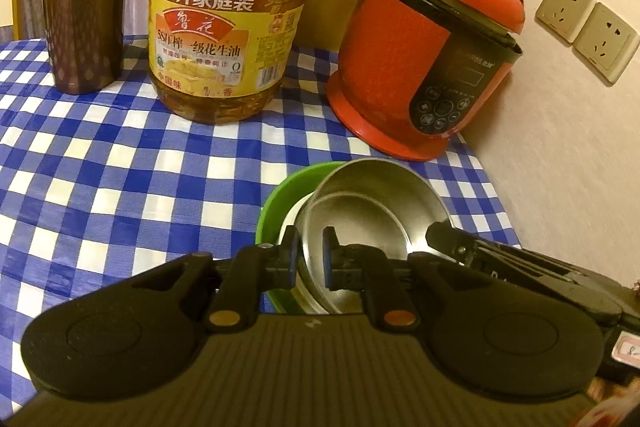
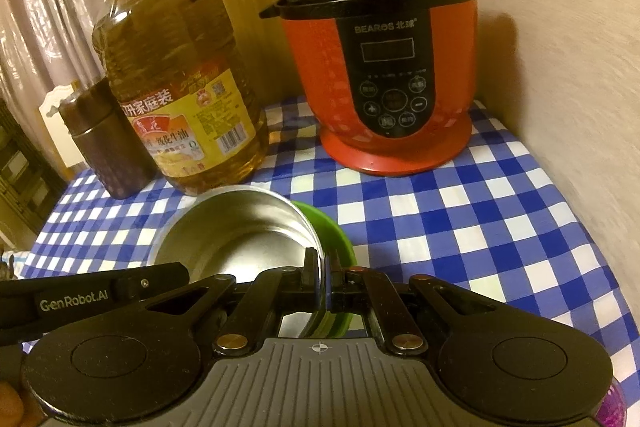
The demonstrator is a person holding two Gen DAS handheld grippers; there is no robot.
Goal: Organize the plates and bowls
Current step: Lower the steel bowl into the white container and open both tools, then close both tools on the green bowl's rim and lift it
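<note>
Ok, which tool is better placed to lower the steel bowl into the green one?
Right, probably: the right tool pinches the steel bowl's rim tightly beside the green bowl, while the left tool's hold on the rim looks looser.

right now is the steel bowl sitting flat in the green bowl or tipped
Tipped. The steel bowl leans inside the green bowl, its far rim raised, both grippers clamped on its rim.

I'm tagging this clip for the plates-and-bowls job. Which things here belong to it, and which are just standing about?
Part of the job:
- steel bowl, tilted inside the green one
- green bowl
- left gripper, shut on the steel bowl's rim
- right gripper, shut on the steel bowl's rim

Standing about:
- oil bottle
- red cooker
- brown canister
- wall sockets
</note>
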